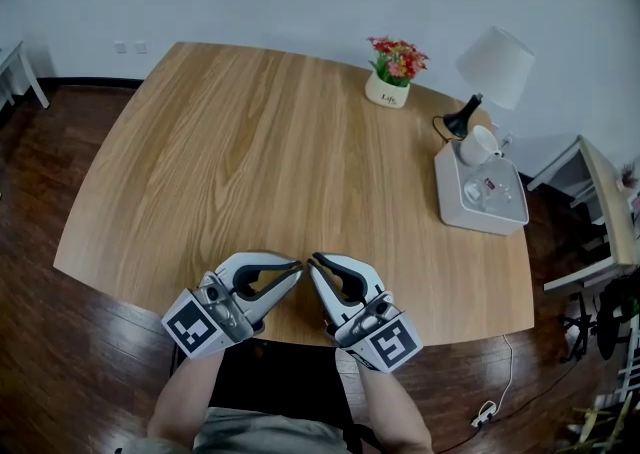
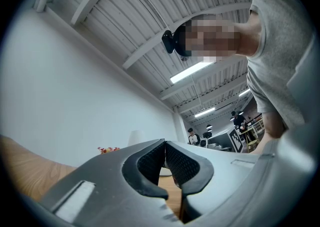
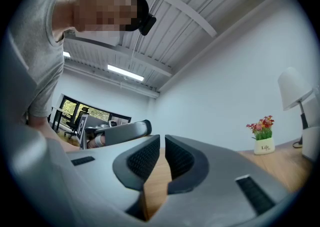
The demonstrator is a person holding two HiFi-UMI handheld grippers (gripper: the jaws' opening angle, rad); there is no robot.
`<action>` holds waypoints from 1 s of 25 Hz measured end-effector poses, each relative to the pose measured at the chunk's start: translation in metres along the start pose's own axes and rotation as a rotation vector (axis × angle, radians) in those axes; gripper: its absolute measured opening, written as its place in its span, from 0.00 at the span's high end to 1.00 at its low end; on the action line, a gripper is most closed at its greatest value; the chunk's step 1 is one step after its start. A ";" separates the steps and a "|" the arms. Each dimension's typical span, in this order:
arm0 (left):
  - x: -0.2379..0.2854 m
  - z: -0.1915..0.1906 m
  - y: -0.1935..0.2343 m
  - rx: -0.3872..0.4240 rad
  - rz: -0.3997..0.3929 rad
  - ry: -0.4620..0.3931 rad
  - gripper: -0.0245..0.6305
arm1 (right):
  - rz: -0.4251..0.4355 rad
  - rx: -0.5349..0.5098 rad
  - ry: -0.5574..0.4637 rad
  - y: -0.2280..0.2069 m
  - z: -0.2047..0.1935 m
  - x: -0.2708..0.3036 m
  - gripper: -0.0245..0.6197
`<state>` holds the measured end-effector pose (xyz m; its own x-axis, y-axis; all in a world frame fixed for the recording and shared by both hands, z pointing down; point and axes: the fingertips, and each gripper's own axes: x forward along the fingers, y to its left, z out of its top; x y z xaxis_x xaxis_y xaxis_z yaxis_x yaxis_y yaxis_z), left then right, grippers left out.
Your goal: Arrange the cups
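At the pale wooden tabletop's (image 1: 260, 142) near edge, the left hand-held gripper (image 1: 291, 271) and right hand-held gripper (image 1: 319, 267) are closed and empty; the white ceramic cup (image 1: 478, 145) sits far right on a white rectangular tray (image 1: 455, 204).

**Office, open-plan.**
- Landmark: large wooden table (image 1: 300, 162), standing on a dark plank floor (image 1: 60, 342).
- At the table's far right corner: white lamp (image 1: 495, 67), potted flowers (image 1: 392, 74), tray (image 1: 455, 204) (cups (image 1: 478, 145) on it).
- Behind the table: plain white wall with sockets (image 1: 130, 47).
- Above the table: ribbed ceiling (image 2: 150, 11), strip lights (image 3: 125, 73).
- Past the table's left end: windows (image 3: 70, 108), swivel chair (image 3: 84, 111).
- Past its right end: people (image 2: 191, 136) standing.
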<state>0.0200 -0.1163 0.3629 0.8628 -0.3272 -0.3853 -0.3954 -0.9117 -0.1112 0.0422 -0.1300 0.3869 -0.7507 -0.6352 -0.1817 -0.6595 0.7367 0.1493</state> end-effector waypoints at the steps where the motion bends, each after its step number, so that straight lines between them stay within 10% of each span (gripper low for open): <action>1: 0.000 0.000 0.000 0.003 0.003 -0.001 0.94 | 0.001 0.001 0.001 0.000 0.000 0.000 0.92; 25: -0.003 0.005 0.001 0.003 0.007 -0.019 0.94 | 0.003 -0.002 0.000 0.004 0.003 0.001 0.92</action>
<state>0.0153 -0.1149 0.3596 0.8540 -0.3285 -0.4036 -0.4022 -0.9088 -0.1113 0.0392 -0.1265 0.3843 -0.7523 -0.6332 -0.1817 -0.6577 0.7378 0.1521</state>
